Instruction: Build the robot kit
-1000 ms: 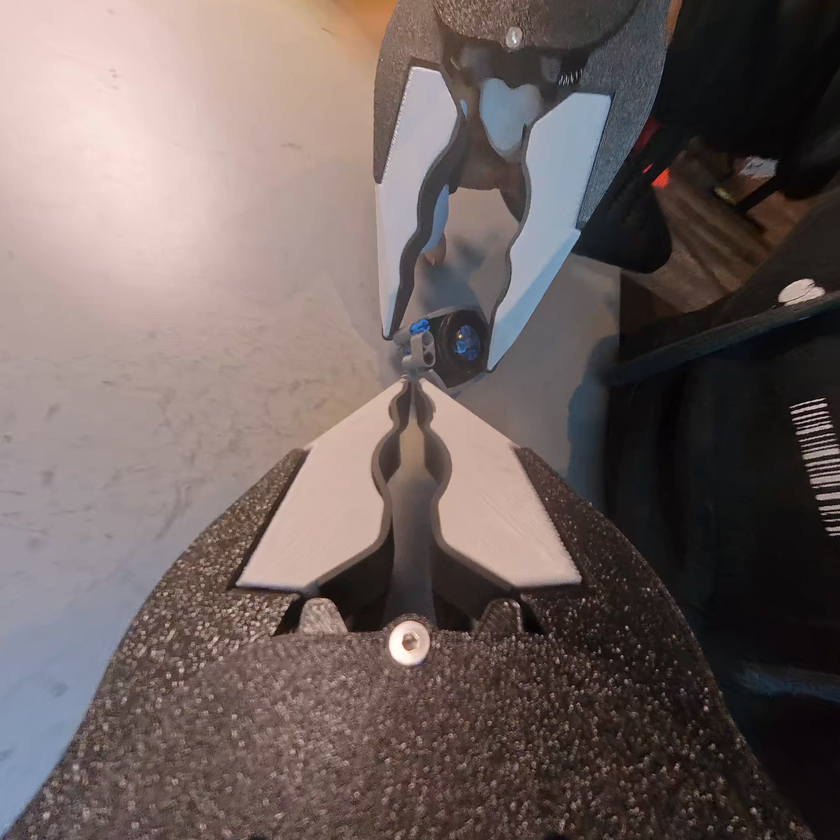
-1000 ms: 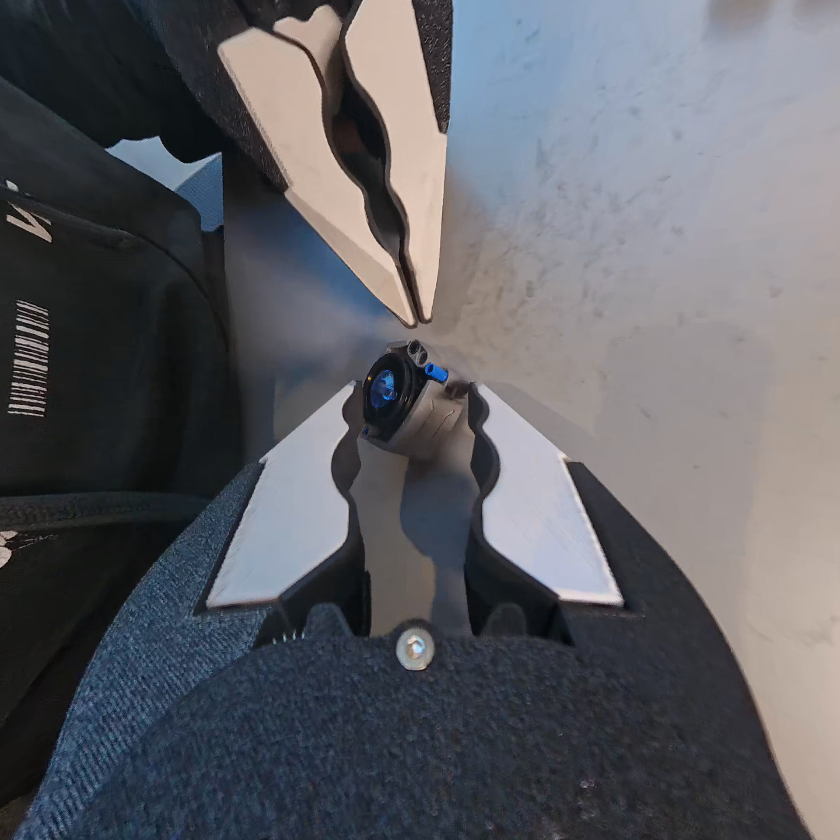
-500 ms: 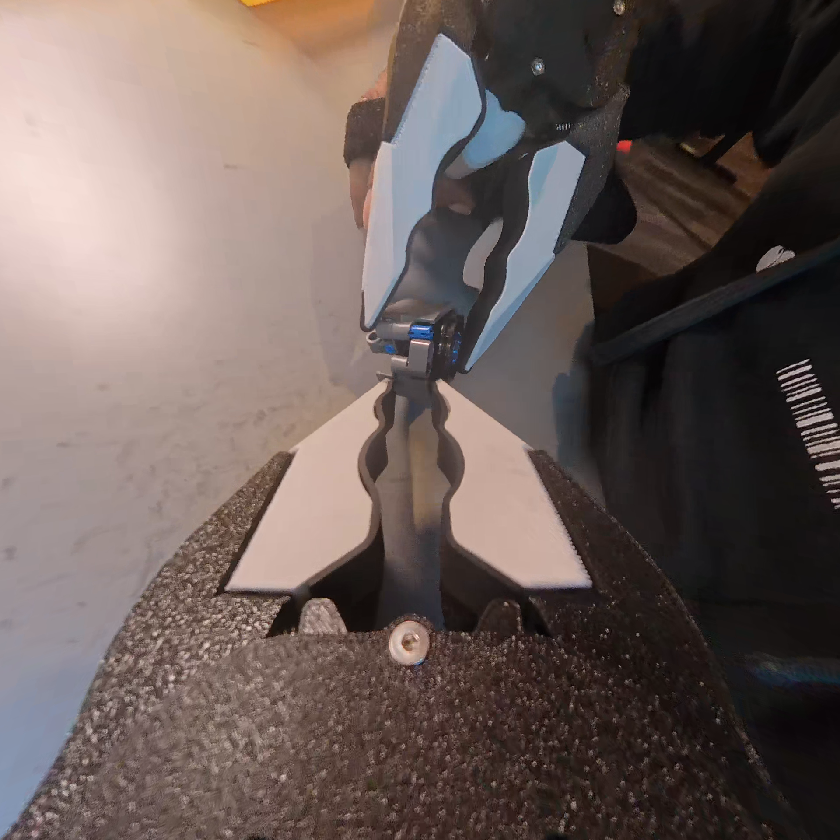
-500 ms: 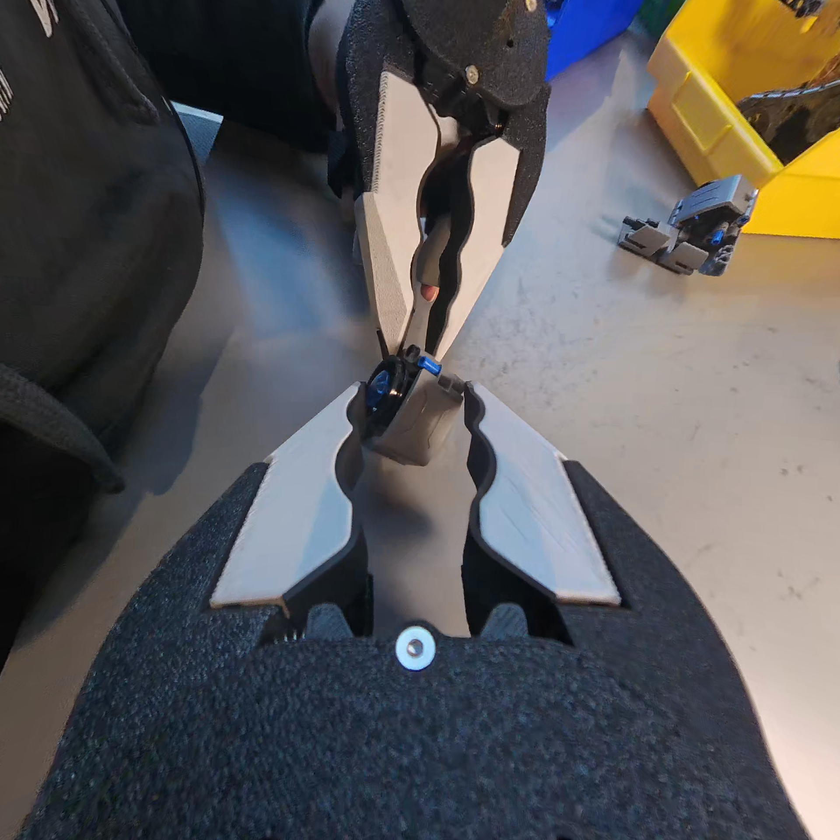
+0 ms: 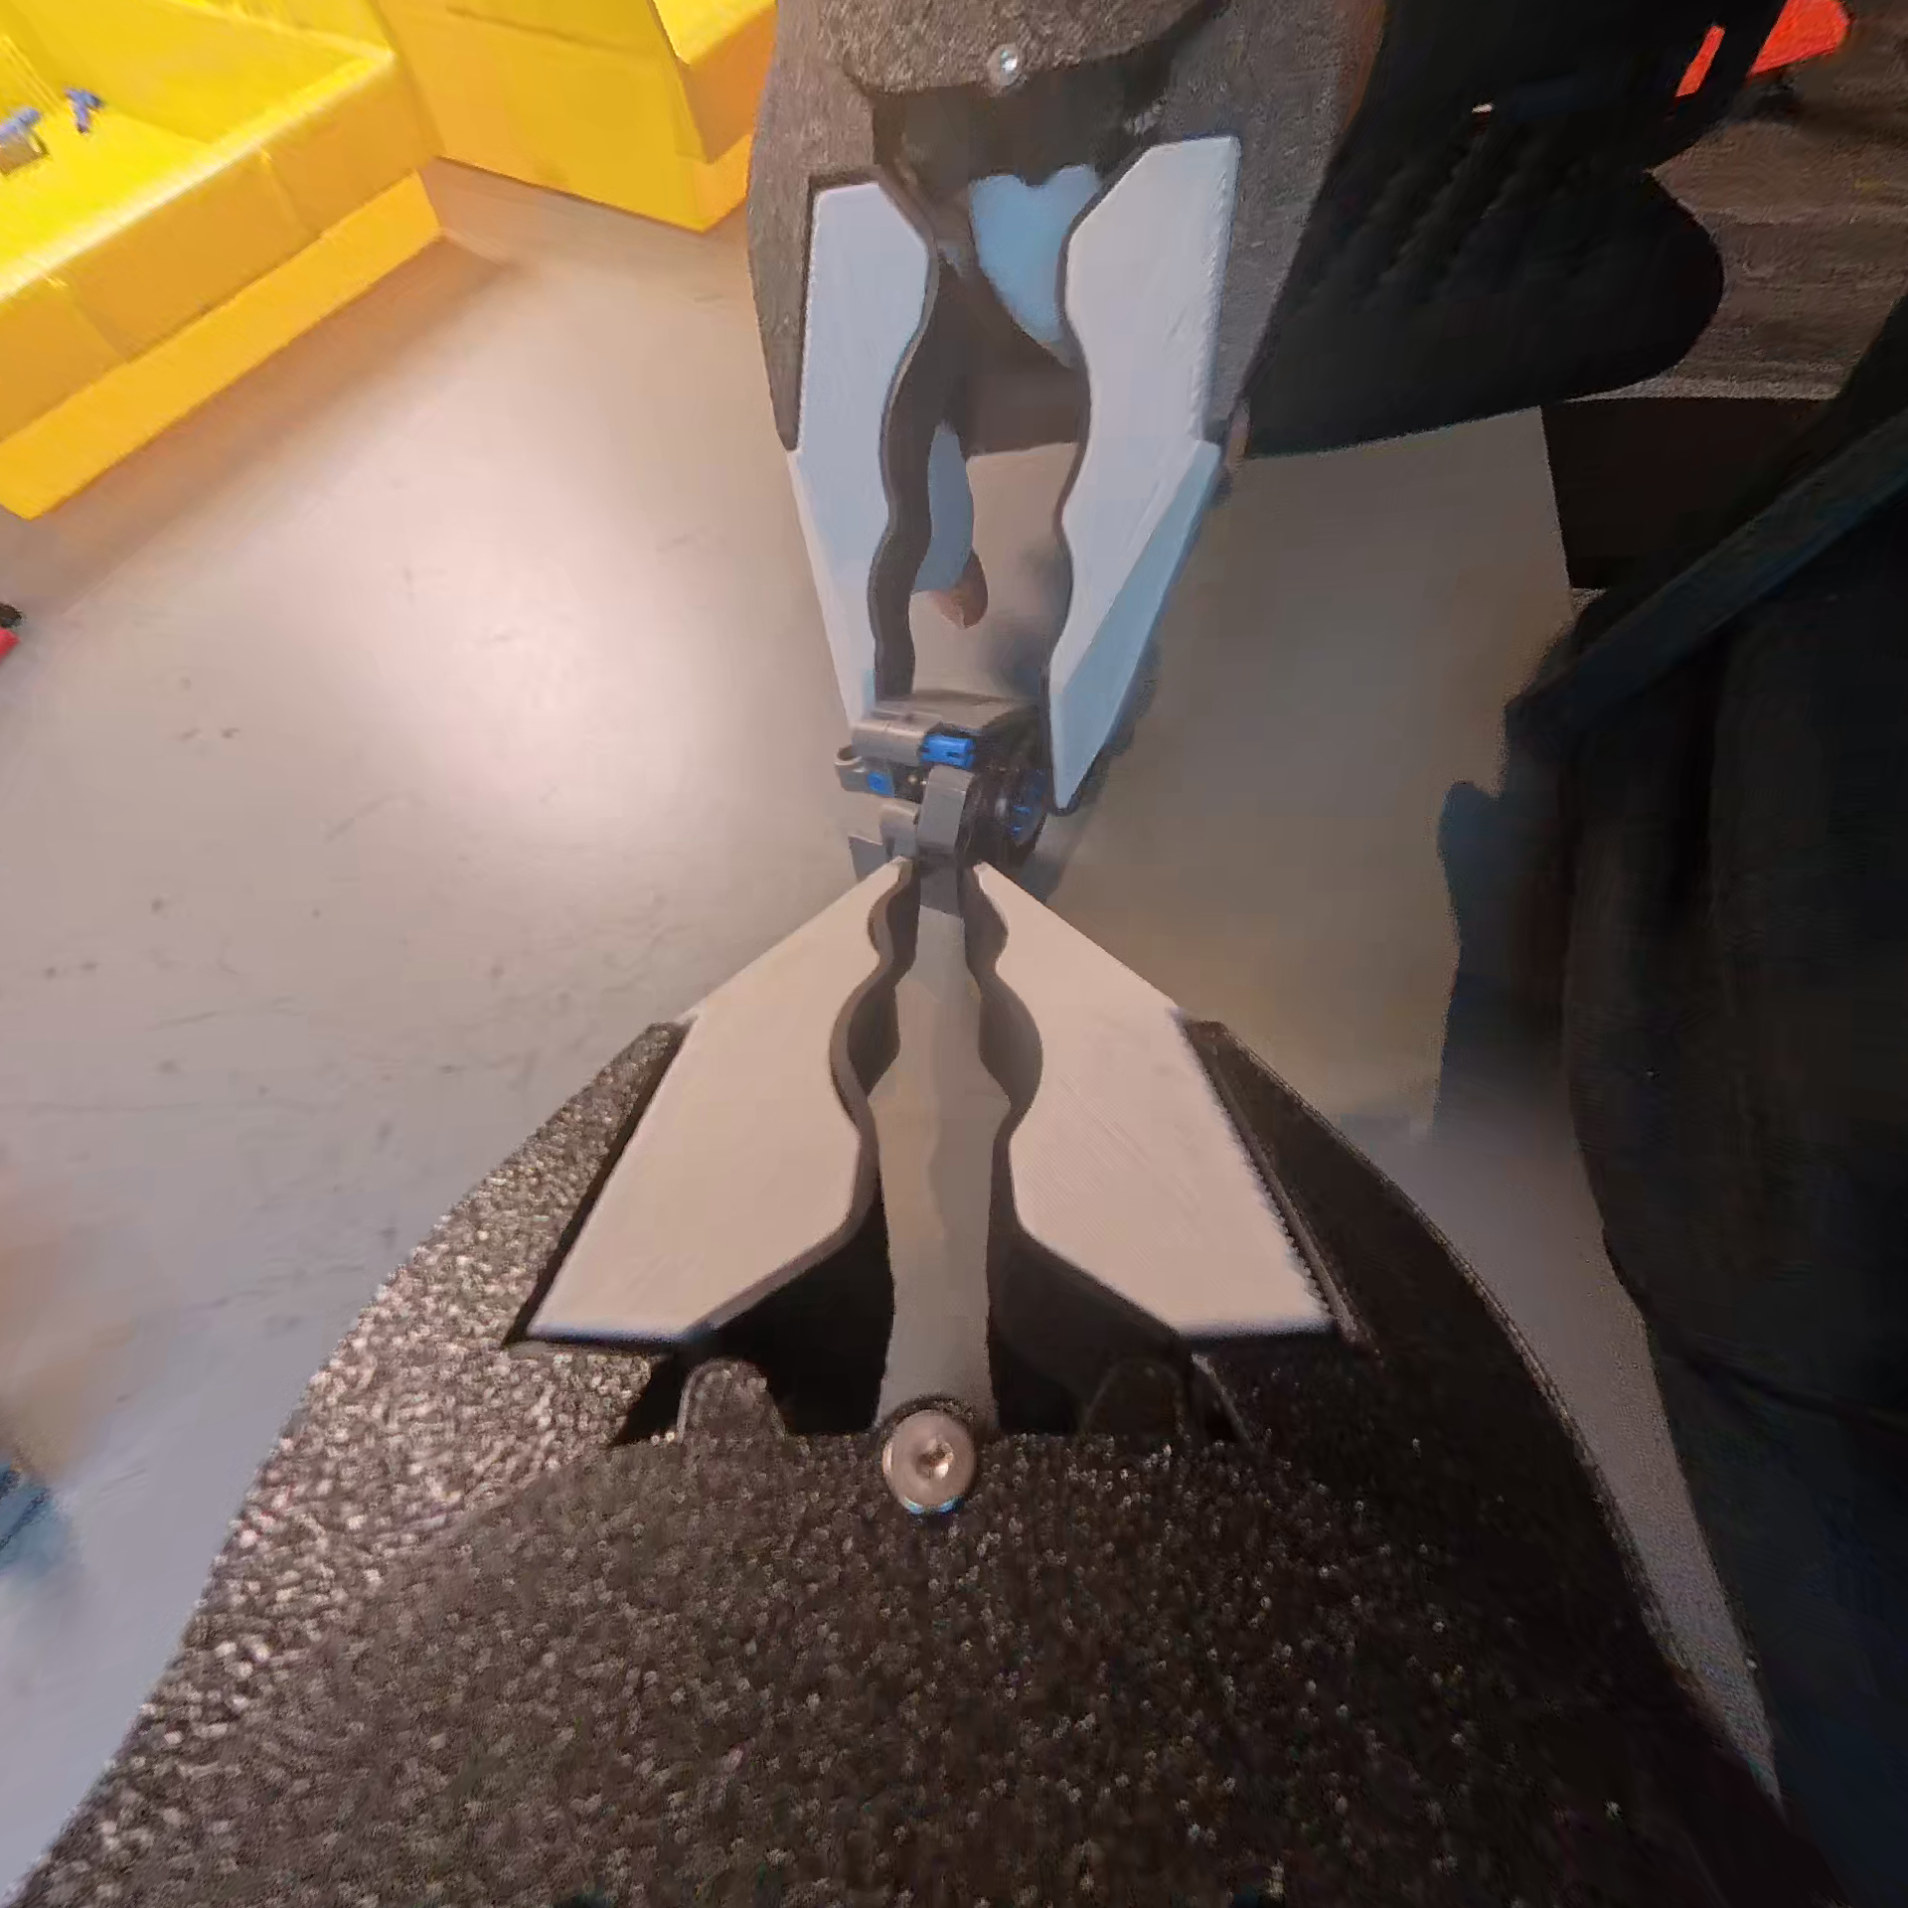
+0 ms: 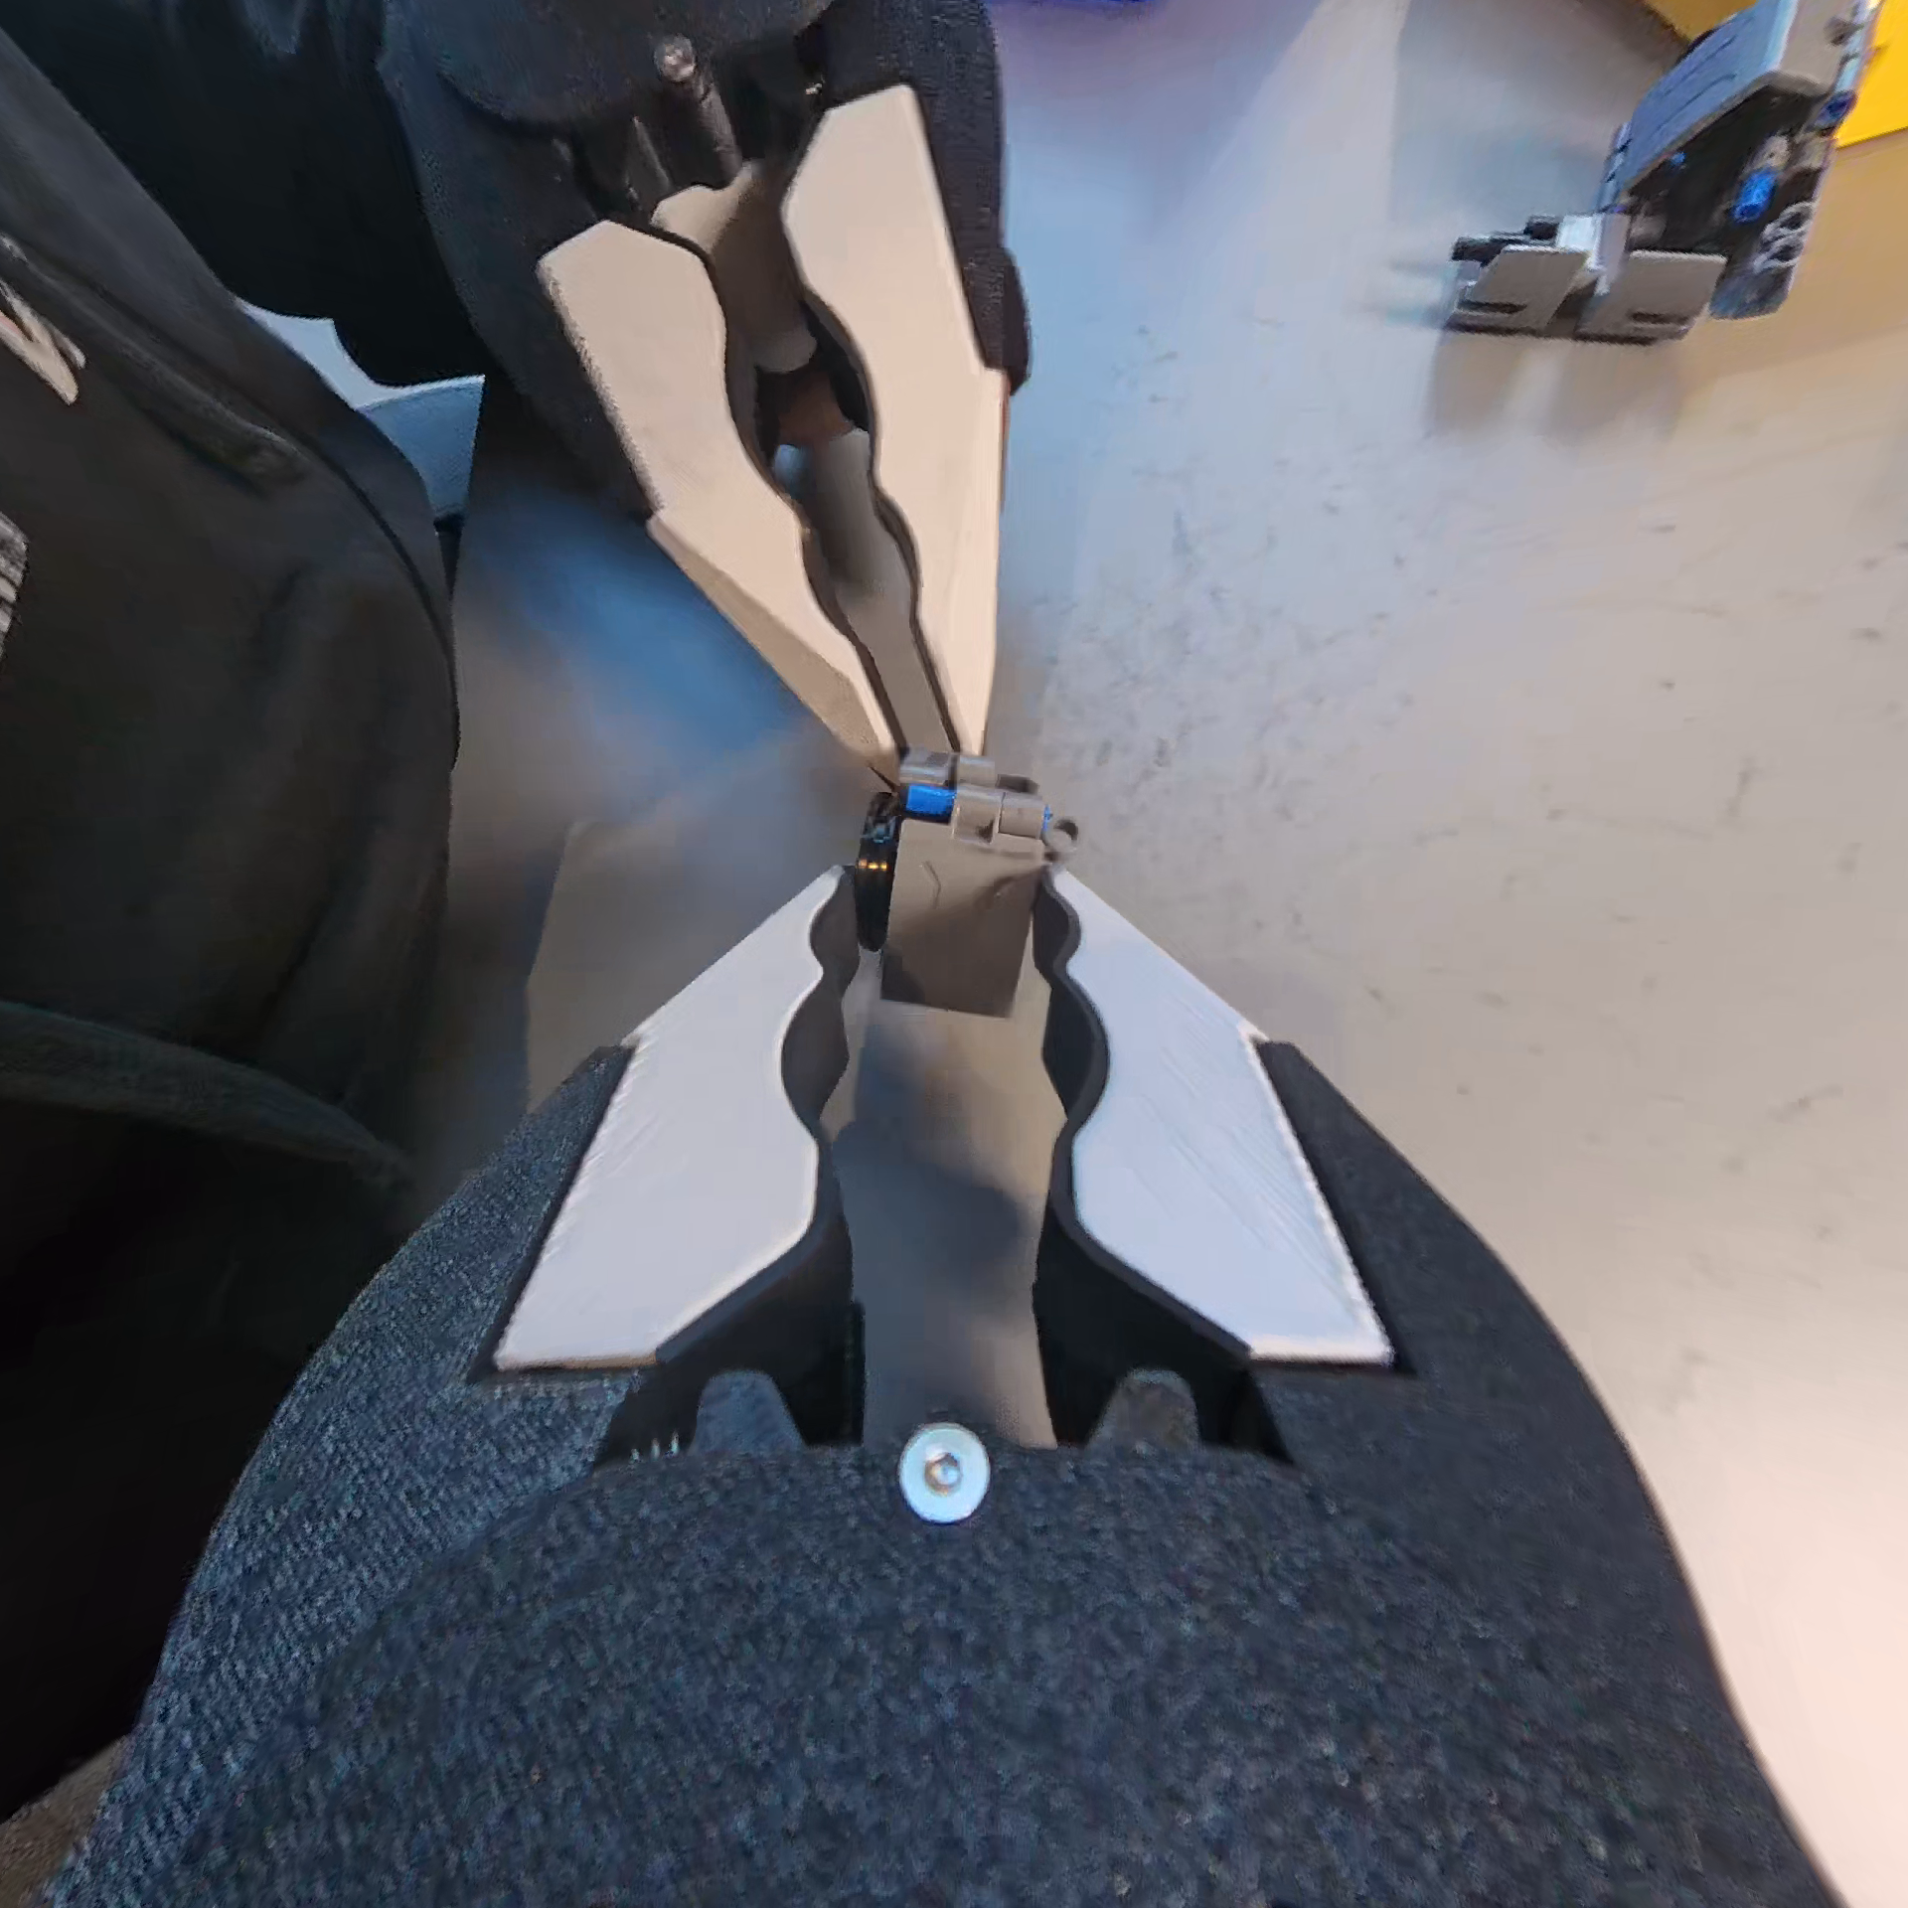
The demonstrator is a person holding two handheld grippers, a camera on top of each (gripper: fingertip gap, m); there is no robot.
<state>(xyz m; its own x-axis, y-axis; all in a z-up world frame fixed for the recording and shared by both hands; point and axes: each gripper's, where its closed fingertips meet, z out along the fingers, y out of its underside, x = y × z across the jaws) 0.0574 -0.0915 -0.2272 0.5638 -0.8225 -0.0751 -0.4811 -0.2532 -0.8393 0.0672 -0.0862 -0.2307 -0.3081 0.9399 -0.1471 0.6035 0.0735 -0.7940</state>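
A small grey brick assembly [image 5: 929, 738] with a black wheel and blue pins is held in the air between both grippers. My right gripper [image 6: 945, 893] is shut on its grey body [image 6: 960, 929], with the wheel [image 6: 876, 878] against its left finger. My left gripper [image 5: 934, 867] is shut, its tips pinching a small grey connector [image 5: 942, 816] on the end of the assembly. In the right wrist view the left gripper [image 6: 929, 749] comes down from above onto that connector [image 6: 945, 769]. In the left wrist view the right gripper [image 5: 965, 743] reaches in from the top.
Yellow bins [image 5: 207, 207] stand at the back left of the grey table [image 5: 413, 723]. A second grey brick assembly [image 6: 1652, 237] lies on the table at the far right. A person's black clothing [image 6: 207, 619] fills the left side, also showing in the left wrist view [image 5: 1704, 929]. My left and right fingertips are right by each other.
Both grippers have swung round together with the assembly, bringing the bins and the second assembly into view. The left tips, just off the connector a second ago, now pinch it.
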